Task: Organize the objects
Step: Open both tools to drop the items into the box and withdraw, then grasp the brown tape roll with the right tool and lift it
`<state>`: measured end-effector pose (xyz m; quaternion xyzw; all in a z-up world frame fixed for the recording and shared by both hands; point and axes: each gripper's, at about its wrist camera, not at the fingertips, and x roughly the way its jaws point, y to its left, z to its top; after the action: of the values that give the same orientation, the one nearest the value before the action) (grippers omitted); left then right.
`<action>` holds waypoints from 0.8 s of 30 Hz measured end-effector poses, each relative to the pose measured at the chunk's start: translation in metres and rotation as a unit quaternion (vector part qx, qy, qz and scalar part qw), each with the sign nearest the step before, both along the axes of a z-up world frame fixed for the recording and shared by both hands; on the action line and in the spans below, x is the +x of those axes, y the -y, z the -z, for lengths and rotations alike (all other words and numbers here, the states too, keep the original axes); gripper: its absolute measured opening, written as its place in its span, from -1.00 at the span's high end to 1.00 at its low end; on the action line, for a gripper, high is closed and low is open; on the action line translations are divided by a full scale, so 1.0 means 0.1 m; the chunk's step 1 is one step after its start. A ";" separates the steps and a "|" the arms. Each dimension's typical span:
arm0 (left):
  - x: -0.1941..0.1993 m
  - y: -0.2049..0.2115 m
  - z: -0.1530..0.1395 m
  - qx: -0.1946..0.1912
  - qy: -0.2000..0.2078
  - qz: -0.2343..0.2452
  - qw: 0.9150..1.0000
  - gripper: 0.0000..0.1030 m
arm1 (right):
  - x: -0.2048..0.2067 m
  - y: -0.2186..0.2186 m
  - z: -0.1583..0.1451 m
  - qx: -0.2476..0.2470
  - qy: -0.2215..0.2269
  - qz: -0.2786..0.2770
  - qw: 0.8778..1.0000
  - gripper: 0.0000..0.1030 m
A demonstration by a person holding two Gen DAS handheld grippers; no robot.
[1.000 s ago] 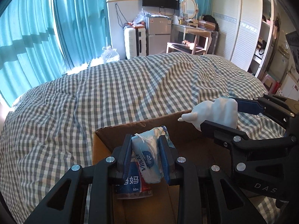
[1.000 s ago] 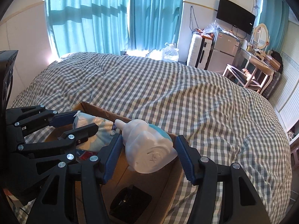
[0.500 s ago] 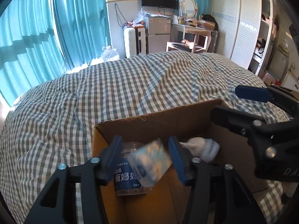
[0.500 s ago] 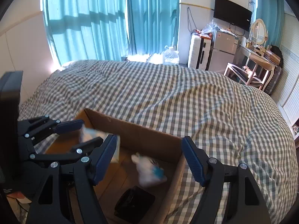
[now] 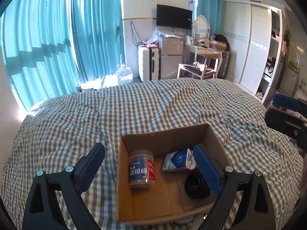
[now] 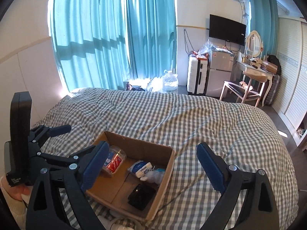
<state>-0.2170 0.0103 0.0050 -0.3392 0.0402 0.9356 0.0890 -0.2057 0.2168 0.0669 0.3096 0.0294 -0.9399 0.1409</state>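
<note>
Left wrist view: my left claw (image 5: 149,166) hangs above the bed (image 5: 145,107), its jaws spread wide and still opening, with nothing pinched between the blue pads (image 5: 206,169). Below it the cardboard box (image 5: 163,138) sits open on the checked bedding. Inside, I note a clear jar (image 5: 141,169) with a blue and red label standing upright against the left wall. A blue and white tissue pack (image 5: 178,161) lies toward the far right of the floor. A black round object (image 5: 196,186) sits nearer me; the right pad partly covers it. The right claw (image 5: 285,113) enters at the right edge, well clear of the box; from here I cannot tell its spread.

Right wrist view: my right claw (image 6: 151,166) is likewise spread wide and opening, holding nothing. The box (image 6: 168,174) lies between and below the pads. I can see the jar (image 6: 115,161) at the left, partly behind the left pad. The tissue pack (image 6: 141,168) lies mid-floor, and a white and blue toy-like item (image 6: 155,175) touches it against the right wall. The black object (image 6: 142,196) rests at the near corner. The left claw (image 6: 55,134) shows at the left edge with a hand (image 6: 21,191) beneath it.
</note>
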 end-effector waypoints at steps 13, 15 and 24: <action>0.98 0.34 -0.40 0.000 -0.049 -0.049 0.998 -0.99 | 1.05 0.04 -0.30 0.005 -0.027 -0.015 1.000 -0.94; 1.11 0.39 -0.37 -0.003 -0.049 -0.056 0.997 -0.99 | 1.17 0.08 -0.25 0.007 -0.023 -0.019 1.000 -0.94; 1.44 0.43 0.22 -0.024 -0.012 -0.084 0.996 -1.00 | 1.39 0.16 0.46 0.007 0.041 -0.023 0.999 -0.95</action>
<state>-0.0732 -0.0322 -0.0168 -0.3319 0.0350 0.9426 0.0019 -0.0669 0.2009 0.0214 0.3481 0.0370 -0.9228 0.1611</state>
